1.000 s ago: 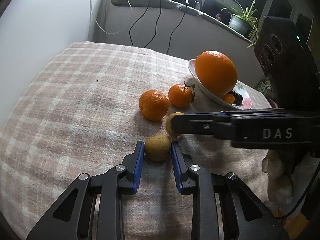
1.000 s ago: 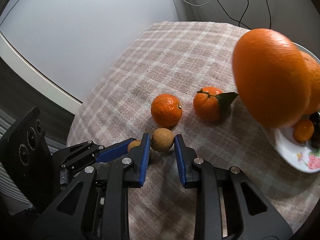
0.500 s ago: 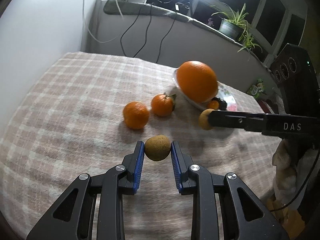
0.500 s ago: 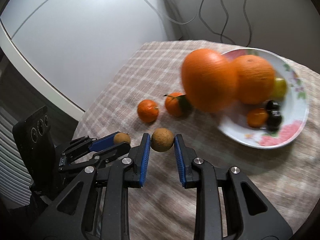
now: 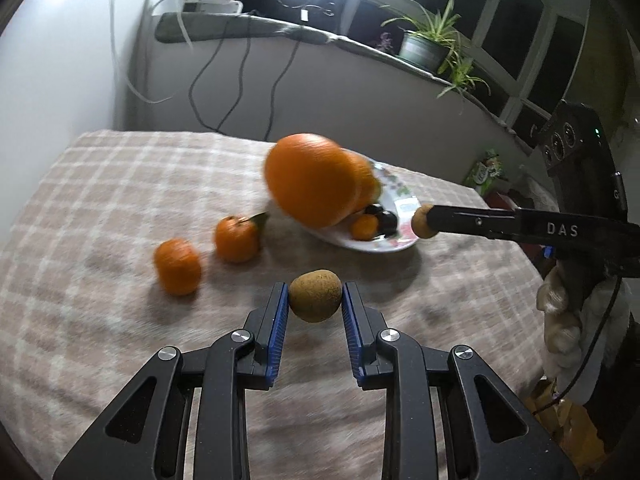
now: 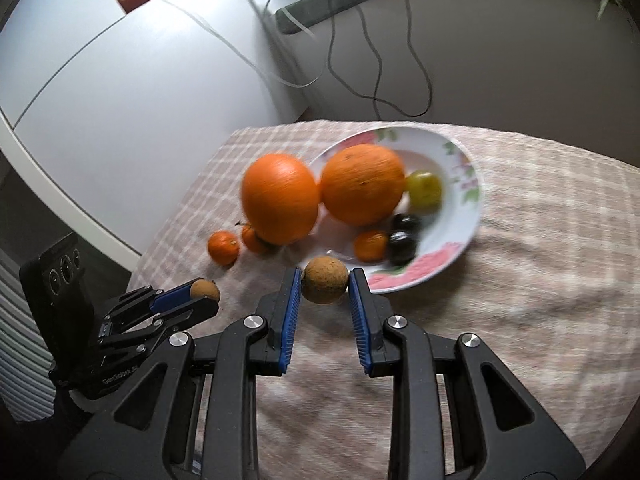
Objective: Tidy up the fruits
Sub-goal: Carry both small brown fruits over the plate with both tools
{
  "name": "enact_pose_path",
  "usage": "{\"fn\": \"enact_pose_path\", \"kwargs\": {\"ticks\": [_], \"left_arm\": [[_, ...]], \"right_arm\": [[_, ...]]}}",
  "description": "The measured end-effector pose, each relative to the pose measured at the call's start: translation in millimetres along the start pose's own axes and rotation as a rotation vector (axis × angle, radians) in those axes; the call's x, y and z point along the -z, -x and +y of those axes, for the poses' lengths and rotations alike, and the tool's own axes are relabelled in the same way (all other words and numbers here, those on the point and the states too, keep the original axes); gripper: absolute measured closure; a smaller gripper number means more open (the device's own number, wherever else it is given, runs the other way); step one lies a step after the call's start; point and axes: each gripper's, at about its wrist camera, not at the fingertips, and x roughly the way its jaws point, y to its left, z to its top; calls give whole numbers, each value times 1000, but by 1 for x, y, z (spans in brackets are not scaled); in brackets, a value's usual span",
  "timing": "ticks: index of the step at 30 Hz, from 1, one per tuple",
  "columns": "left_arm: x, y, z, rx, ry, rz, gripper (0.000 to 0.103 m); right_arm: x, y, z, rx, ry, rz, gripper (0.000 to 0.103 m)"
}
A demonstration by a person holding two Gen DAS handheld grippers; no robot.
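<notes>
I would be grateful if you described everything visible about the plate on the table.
The plate is a shallow white dish, ceramic by its look, with pink and green flowers printed round its rim. It lies flat on the checked cloth, toward the far side of the table. In it lie a large orange, a small orange fruit, two dark round fruits and a yellow-green fruit. A second large orange sits at its left edge. Neither gripper touches it.

2 wrist fisheyes, angled down, close over checked tablecloth (image 5: 100,200); both share floral plate (image 6: 460,208), oranges
</notes>
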Motion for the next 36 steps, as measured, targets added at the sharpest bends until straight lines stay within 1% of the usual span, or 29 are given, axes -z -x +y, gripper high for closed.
{"fn": "enact_pose_path", "kwargs": {"ticks": [8, 18, 27, 36], "left_arm": [[-16, -21, -30, 22, -53, 9, 78], [-34, -47, -57, 25, -106, 11, 78], [-43, -67, -70, 19, -130, 20, 78], [-47, -78, -76, 14, -140, 22, 78]], "right_arm": [[-16, 11, -25, 34, -10, -43, 77], [-26, 3, -44, 53, -12, -49, 77], [-34, -4, -61, 67, -23, -51, 77], [-42, -14, -66, 78, -14, -45, 77]]}}
